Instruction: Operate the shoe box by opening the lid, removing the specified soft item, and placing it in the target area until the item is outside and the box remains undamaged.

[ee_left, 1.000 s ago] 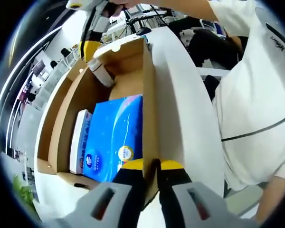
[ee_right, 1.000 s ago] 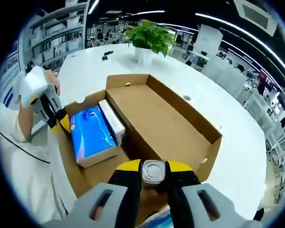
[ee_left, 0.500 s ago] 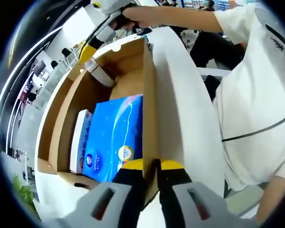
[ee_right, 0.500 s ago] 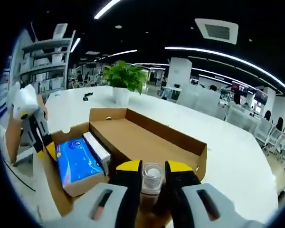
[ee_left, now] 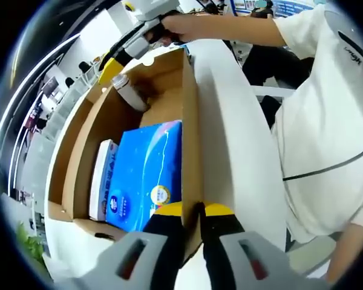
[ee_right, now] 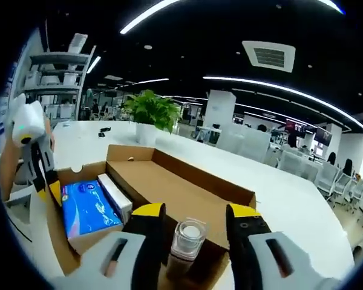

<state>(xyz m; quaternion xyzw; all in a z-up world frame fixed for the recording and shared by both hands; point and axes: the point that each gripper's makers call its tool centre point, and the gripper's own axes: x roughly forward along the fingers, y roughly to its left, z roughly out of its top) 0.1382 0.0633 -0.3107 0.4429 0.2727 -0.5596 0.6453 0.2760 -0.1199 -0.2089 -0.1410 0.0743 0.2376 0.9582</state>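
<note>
Open shoe box [ee_right: 169,187] on white table [ee_right: 290,199]; lid already up. Blue soft pack [ee_left: 146,175] lies inside box at 9 o'clock in right gripper view, beside white carton [ee_right: 116,196]; not yet removed.

Left gripper [ee_left: 193,211]: jaws together, clamped on box side wall [ee_left: 190,133]. Right gripper [ee_right: 196,211]: jaws apart, a small clear bottle [ee_right: 184,241] standing between them, seemingly released; in left gripper view it sits at 11 o'clock, at box's far end.

Remaining, by judgement: grasp pack, lift out, set on table. Room: cardboard walls close round pack; open tabletop at 3 o'clock, potted plant [ee_right: 148,115] at 11.
</note>
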